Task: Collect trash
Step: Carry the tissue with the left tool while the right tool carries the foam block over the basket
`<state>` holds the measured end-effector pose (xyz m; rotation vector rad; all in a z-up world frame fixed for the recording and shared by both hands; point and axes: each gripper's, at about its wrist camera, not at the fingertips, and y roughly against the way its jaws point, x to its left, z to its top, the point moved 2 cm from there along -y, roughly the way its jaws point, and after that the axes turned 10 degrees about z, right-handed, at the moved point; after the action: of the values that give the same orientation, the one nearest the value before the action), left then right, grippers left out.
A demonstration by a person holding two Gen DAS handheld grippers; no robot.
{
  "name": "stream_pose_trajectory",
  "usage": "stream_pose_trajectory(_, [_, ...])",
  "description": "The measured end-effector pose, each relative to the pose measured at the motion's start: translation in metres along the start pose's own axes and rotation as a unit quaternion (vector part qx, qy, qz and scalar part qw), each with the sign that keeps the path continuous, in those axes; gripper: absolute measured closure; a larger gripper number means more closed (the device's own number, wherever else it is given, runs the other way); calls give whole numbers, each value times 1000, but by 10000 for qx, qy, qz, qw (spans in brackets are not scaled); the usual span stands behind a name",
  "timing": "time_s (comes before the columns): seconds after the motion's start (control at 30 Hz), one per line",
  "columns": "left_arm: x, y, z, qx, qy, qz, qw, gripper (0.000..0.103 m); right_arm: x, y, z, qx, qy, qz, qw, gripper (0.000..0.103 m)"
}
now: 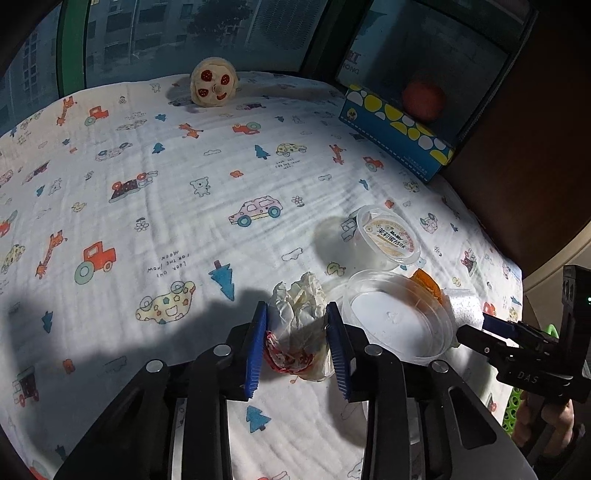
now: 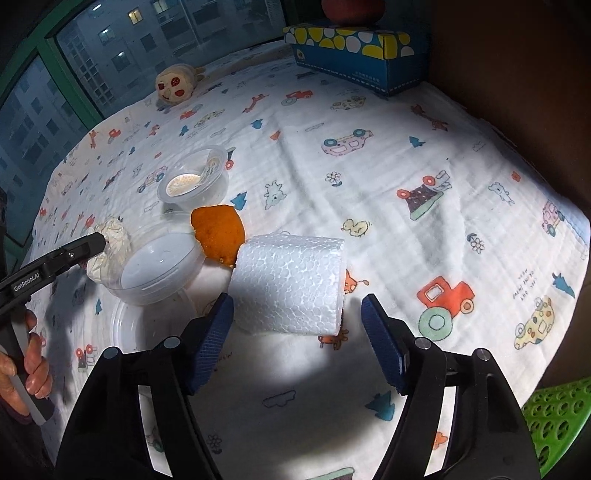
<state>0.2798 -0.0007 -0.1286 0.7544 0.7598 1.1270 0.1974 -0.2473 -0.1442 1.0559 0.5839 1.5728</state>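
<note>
Crumpled wrapper point(image 1: 301, 325) pinched between the left gripper's point(image 1: 297, 345) pads; foam block point(image 2: 291, 284) just ahead of the right gripper point(image 2: 297, 343), whose jaws stand apart, not touching it.
Lift the wrapper straight up, clear of the clear tub point(image 1: 397, 317) to its right; centre the foam before squeezing gently. Printed cloth point(image 1: 147, 206) covers the table by a dark window point(image 1: 166, 33).

cloth point(image 2: 369, 122) white, cartoon print | foam point(image 2: 291, 280) white | peel point(image 2: 218, 229) orange

Cartoon-print cloth point(image 1: 166, 177) covering the worktop; round plush toy point(image 1: 213, 82) at its far edge; blue spotted box point(image 1: 395, 129); green perforated basket point(image 2: 557, 417).
</note>
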Motion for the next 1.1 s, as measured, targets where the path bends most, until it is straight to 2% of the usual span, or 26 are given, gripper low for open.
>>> stream_pose_trajectory(0.13, [4,9,-2,-70,11,22,10000,72,6,2,2,-93,46,-53,9999,32])
stream_pose_trajectory(0.2, [5,15,-3,-102,10,21,9999,72,7,-1,3,-65,-8,-25,10000,25])
stream_pose_trajectory(0.37, [11,28,-6,-187,13,49,9998,72,9,-13,5,0,-4,-251,9997,25])
stream_pose_trajectory(0.47, [16,36,-7,-222,50,57,9997,72,8,-13,3,2,-47,-311,9995,37])
stream_pose_trajectory(0.5, [16,39,-7,-240,52,54,9997,72,8,-11,2,-10,-60,-300,9995,38])
stream_pose_trajectory(0.77, [5,62,-15,-362,-22,-17,9993,72,15,25,-9,-207,66,-203,9996,38])
stream_pose_trajectory(1.1, [-49,101,-37,-527,-396,-306,9974,72,12,96,-41,-503,151,-113,9986,38])
